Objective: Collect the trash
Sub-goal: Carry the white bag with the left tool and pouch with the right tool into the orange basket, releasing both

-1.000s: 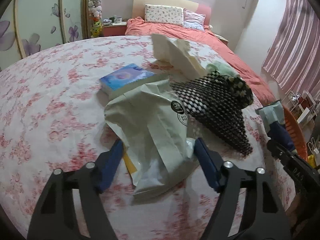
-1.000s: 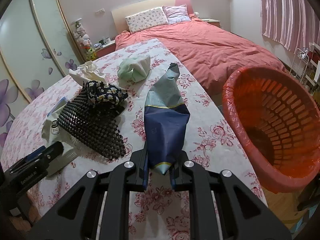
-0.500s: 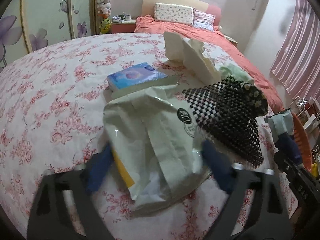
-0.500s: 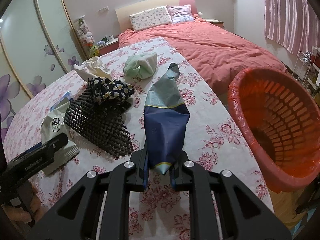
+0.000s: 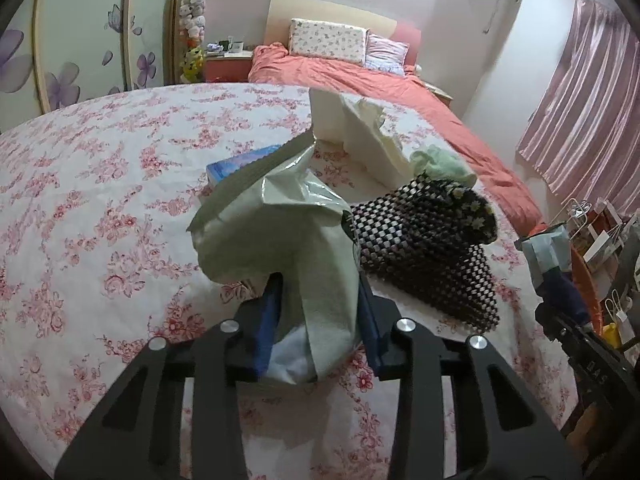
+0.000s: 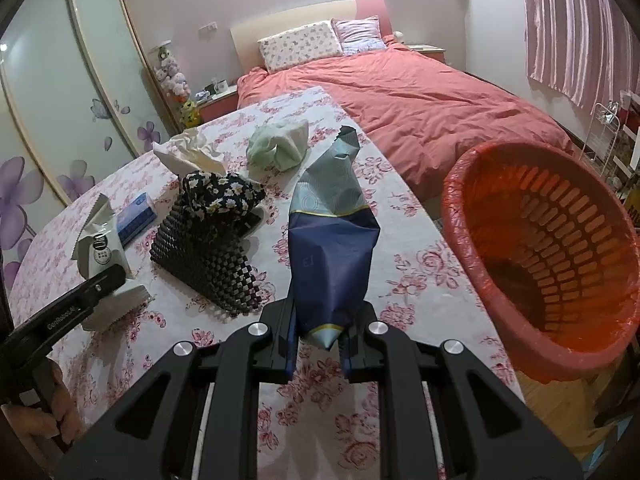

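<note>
The left gripper (image 5: 320, 312) is closing, its jaws pinching the crumpled pale-green plastic bag (image 5: 288, 232), which stands up just left of the black beaded mat (image 6: 204, 256). The right gripper (image 6: 318, 340) is clamped narrow on the blue paper wrapper (image 6: 332, 232); its long axis points away toward the bed. The red slatted basket (image 6: 540, 248) sits right of the mat, past the floral table edge (image 6: 420, 240), open-mouthed.

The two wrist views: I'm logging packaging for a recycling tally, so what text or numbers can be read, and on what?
"13", mirrored: blue wrapper in the right gripper.
"GenRobot": side of the left gripper.
Round logo on the pale green bag: too small to read.
Blue box: print blurred.
</note>
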Demonstrator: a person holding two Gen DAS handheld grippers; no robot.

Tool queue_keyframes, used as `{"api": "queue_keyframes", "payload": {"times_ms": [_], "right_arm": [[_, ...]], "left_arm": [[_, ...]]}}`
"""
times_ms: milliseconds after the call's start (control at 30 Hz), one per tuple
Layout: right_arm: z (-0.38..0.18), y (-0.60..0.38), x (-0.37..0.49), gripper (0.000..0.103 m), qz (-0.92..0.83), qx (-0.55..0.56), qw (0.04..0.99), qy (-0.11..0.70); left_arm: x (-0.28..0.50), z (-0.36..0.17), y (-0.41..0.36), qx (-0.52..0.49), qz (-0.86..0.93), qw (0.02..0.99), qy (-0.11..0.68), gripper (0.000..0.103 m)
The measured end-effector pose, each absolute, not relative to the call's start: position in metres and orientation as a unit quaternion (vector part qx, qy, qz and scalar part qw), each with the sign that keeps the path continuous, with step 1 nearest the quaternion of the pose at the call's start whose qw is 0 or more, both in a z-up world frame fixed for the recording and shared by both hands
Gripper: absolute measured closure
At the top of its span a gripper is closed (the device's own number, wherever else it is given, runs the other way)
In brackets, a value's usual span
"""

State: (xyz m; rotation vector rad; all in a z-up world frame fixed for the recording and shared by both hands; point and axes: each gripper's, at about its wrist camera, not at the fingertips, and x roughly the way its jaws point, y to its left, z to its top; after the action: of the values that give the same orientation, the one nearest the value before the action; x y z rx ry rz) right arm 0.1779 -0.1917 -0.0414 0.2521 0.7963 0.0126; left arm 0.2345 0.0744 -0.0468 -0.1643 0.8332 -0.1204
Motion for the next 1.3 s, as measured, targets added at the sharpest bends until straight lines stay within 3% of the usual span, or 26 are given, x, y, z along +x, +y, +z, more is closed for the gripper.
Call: {"api": "queue_keyframes", "payload": {"times_ms": [733, 1300], "right_arm": [[-0.009, -0.245, 0.132, 0.087, -0.065, 0.109, 0.951, 0.281], [-0.01, -0.308, 0.115, 0.087, -0.158, 0.126, 0.95, 0.24]], "left_arm": [[0.202, 0.021, -0.008, -0.049, -0.166, 0.923, 0.342, 0.066], [0.196, 0.02, -0.126, -0.013, -0.27, 0.902, 0.336, 0.067]]}}
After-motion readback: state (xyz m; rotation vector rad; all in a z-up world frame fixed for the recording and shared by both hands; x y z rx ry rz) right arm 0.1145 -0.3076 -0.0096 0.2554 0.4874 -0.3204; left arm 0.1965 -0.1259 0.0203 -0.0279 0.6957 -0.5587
